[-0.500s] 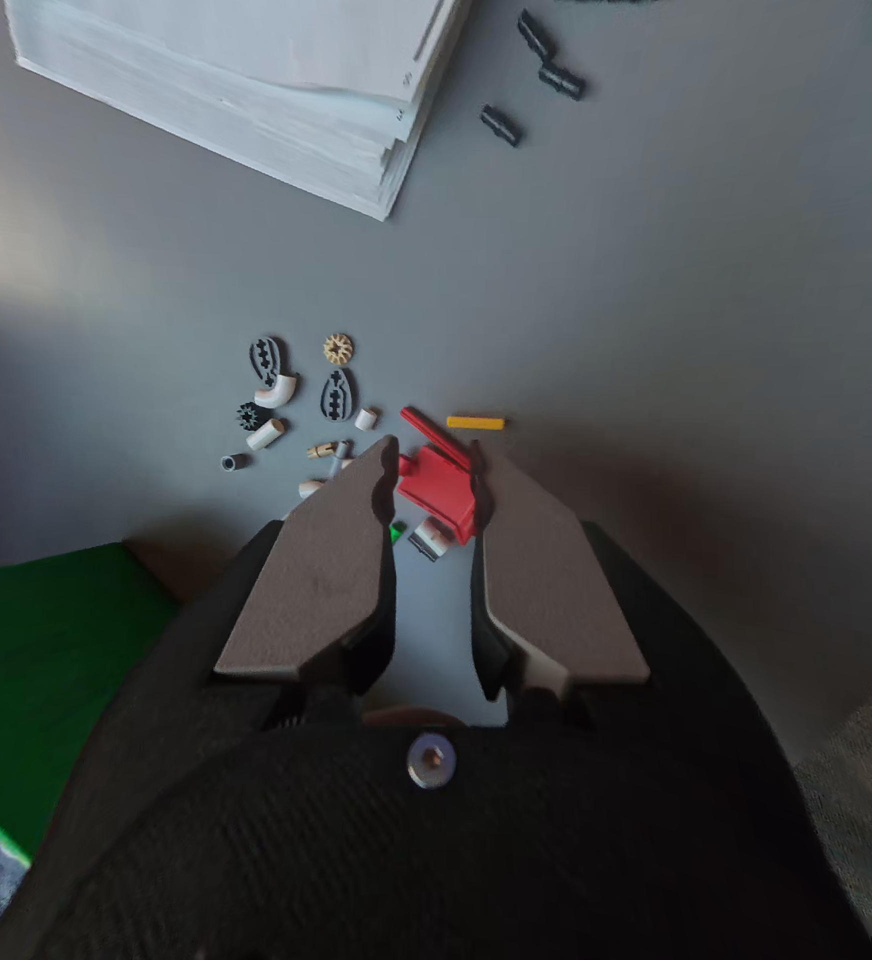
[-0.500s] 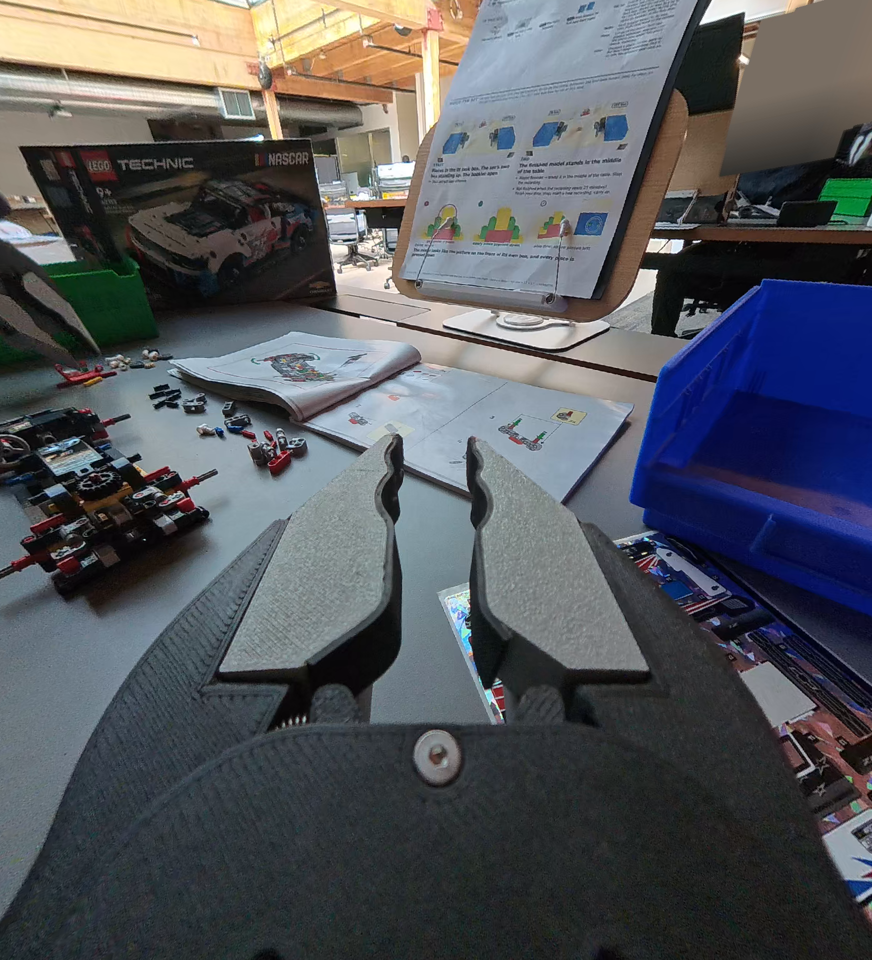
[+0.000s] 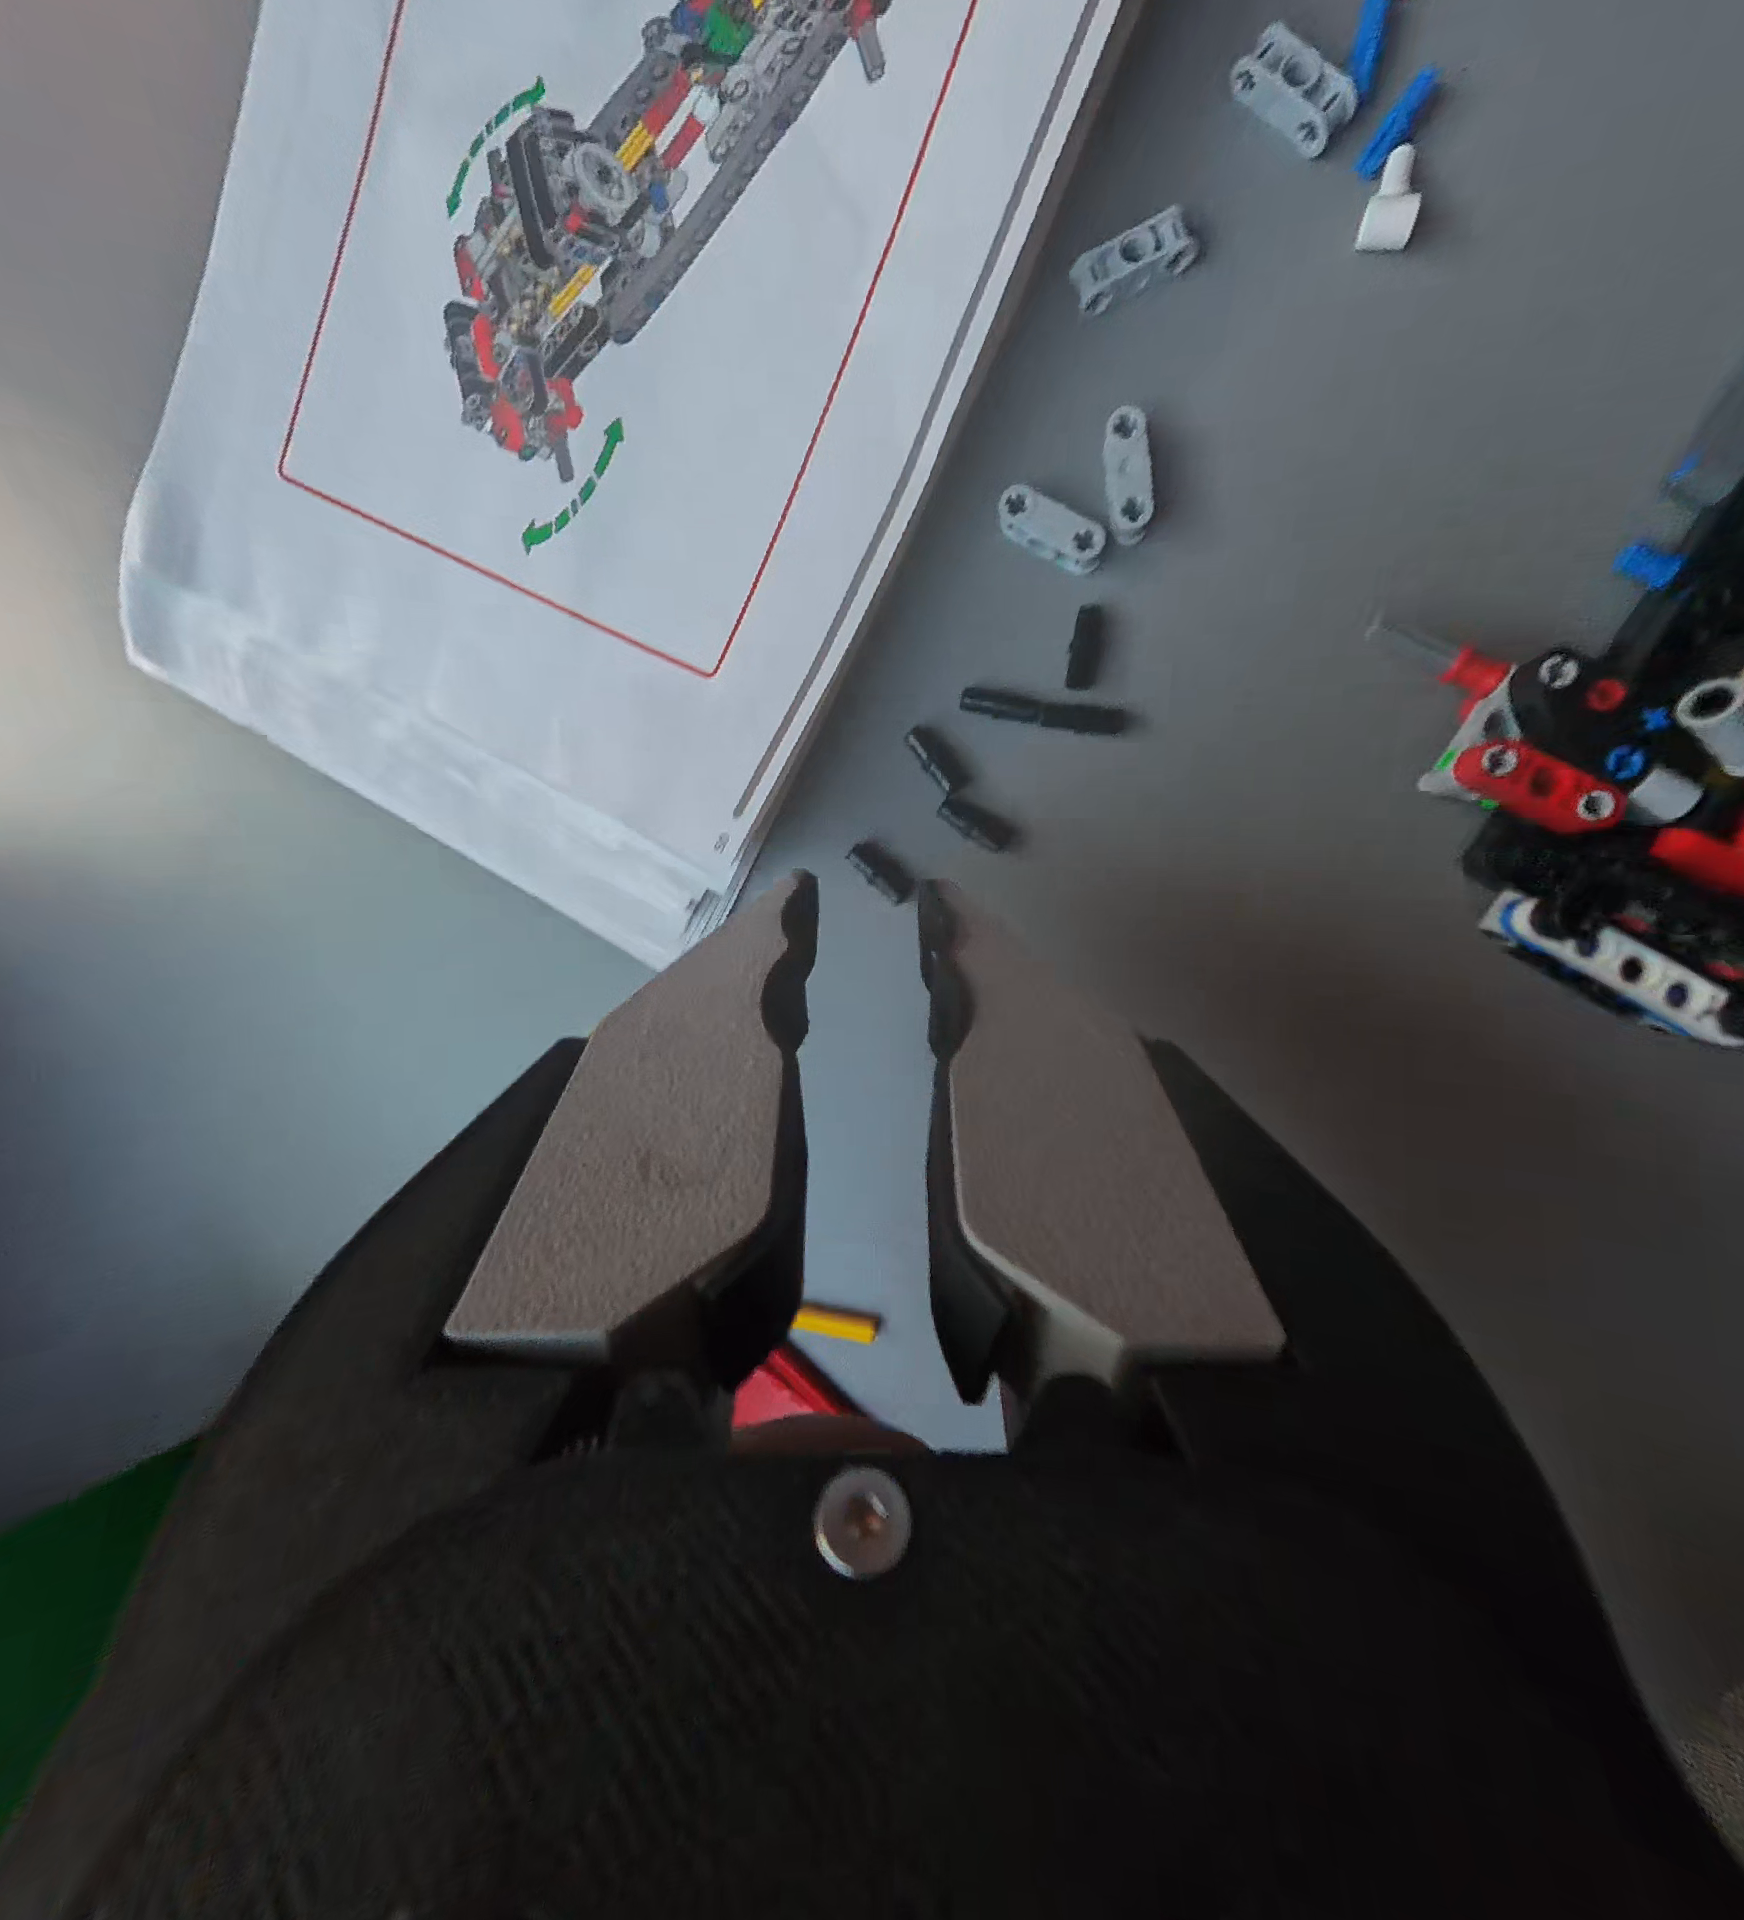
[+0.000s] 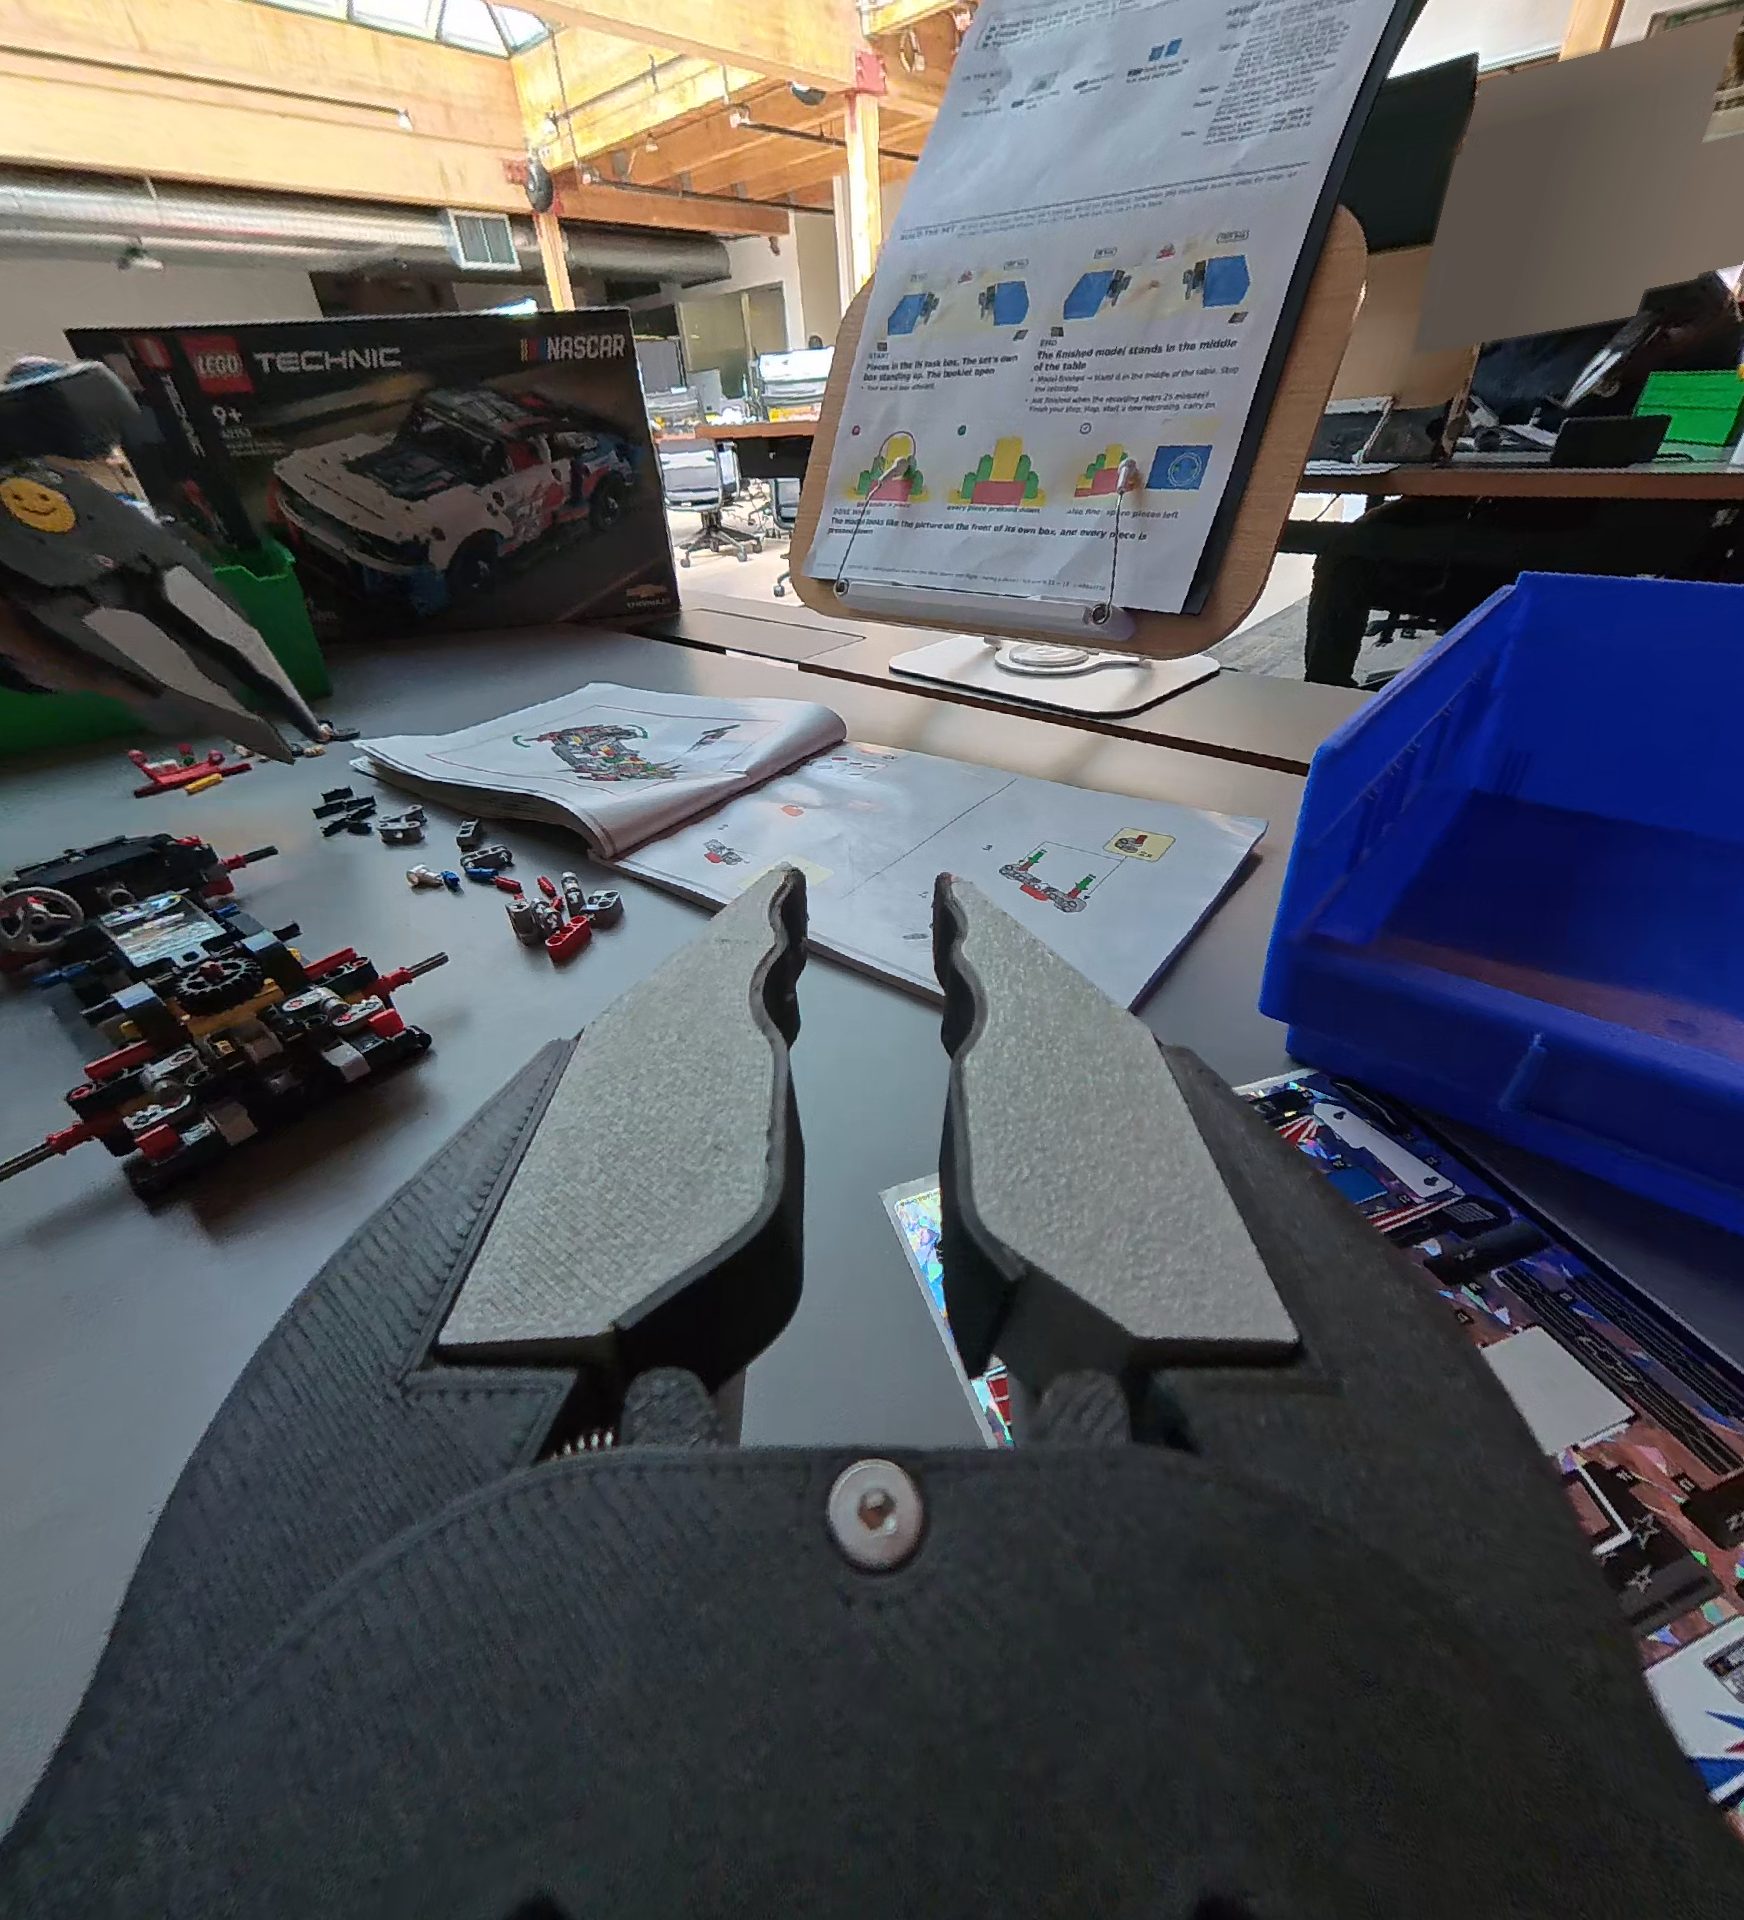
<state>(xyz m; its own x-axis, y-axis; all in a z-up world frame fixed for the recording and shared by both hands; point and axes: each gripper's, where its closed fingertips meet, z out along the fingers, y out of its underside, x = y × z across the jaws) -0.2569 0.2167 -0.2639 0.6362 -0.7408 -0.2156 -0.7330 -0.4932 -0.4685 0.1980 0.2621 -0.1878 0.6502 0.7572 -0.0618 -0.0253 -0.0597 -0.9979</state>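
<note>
In the left wrist view my left gripper (image 3: 870,888) is open with bare table between its fingers. It hovers at the corner of the open instruction booklet (image 3: 556,416), just short of a black pin (image 3: 880,871), one of several in a loose row. A red piece (image 3: 780,1387) and a yellow axle (image 3: 835,1325) lie on the table under its body. The right wrist view shows this gripper (image 4: 307,743) far left, above the red piece (image 4: 172,774). My right gripper (image 4: 868,883) is open and empty, above the table in front of the booklet (image 4: 619,769).
A part-built black and red chassis (image 4: 193,997) lies left, also at the right in the left wrist view (image 3: 1657,831). Grey connectors (image 3: 1055,520) and small parts (image 4: 556,914) are scattered. A blue bin (image 4: 1574,883), sticker sheet (image 4: 1574,1403), kit box (image 4: 411,468), paper stand (image 4: 1076,416) and green bin (image 4: 276,613) surround. The grippers' ends are close to 45 cm from one another. My left gripper is the nearer one to the yellow axle (image 3: 835,1325): about 11 cm, against 55 cm.
My left gripper moved forward off the red piece, which stays on the table, to the booklet corner and the black pins; its jaws narrowed. The right gripper held still.
</note>
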